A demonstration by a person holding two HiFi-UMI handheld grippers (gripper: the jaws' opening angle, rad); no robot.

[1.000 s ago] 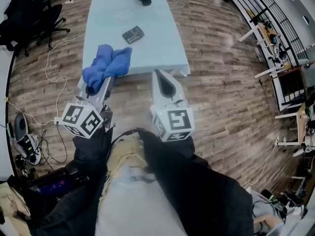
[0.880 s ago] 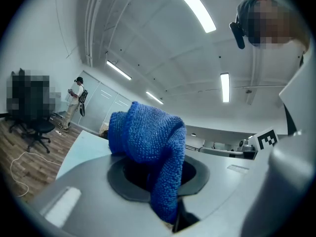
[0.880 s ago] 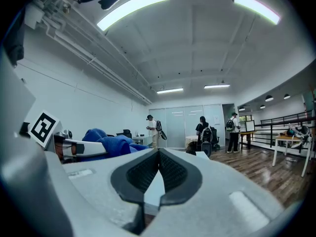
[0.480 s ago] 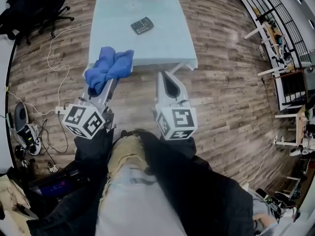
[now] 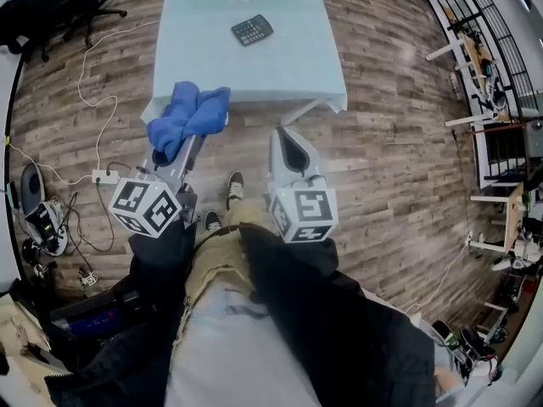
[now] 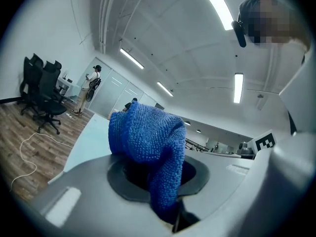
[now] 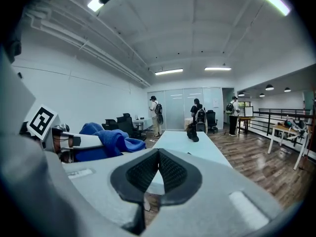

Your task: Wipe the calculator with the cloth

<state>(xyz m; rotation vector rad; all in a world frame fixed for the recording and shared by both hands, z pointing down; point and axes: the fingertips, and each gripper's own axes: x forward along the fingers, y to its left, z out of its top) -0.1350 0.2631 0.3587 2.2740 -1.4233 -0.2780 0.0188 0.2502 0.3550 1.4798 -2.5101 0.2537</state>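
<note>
Left gripper (image 5: pixel 172 158): jaws closed on blue cloth (image 5: pixel 188 115), held ahead of the person and short of the table (image 5: pixel 280 68). Left gripper view: cloth (image 6: pixel 147 141) pinched low between the dark pads, the bulk bunched upward and hanging over the jaw tips, nubbly weave plain to see. Head view: cloth overlaps the near left corner of the table; contact with the tabletop not discernible. Right gripper (image 5: pixel 288 145): jaws closed together, nothing between the ribbed pads (image 7: pixel 143 172), held just beside the left gripper and level with it. Marker cube, left (image 5: pixel 144 208); marker cube, right (image 5: pixel 304 213); both at the rear of their grippers, near the person's sleeves. Calculator (image 5: pixel 252 30): dark, lying flat and slightly askew on the pale tabletop, near the middle of its width, well apart from both grippers and from the cloth. Small black object (image 7: pixel 192 132): farther along the same table (image 7: pixel 183 143), identity not clear. Floor (image 5: pixel 399 142): wood planks, with white cables (image 5: pixel 92 100) and a power strip (image 5: pixel 104 176) to the left. Shoes (image 5: pixel 234 185): between the two grippers, below them. Office chairs (image 6: pixel 43 94): dark, grouped by the left wall. Standing people (image 7: pixel 157 113): several, far end of the room, by the glass partitions.
</note>
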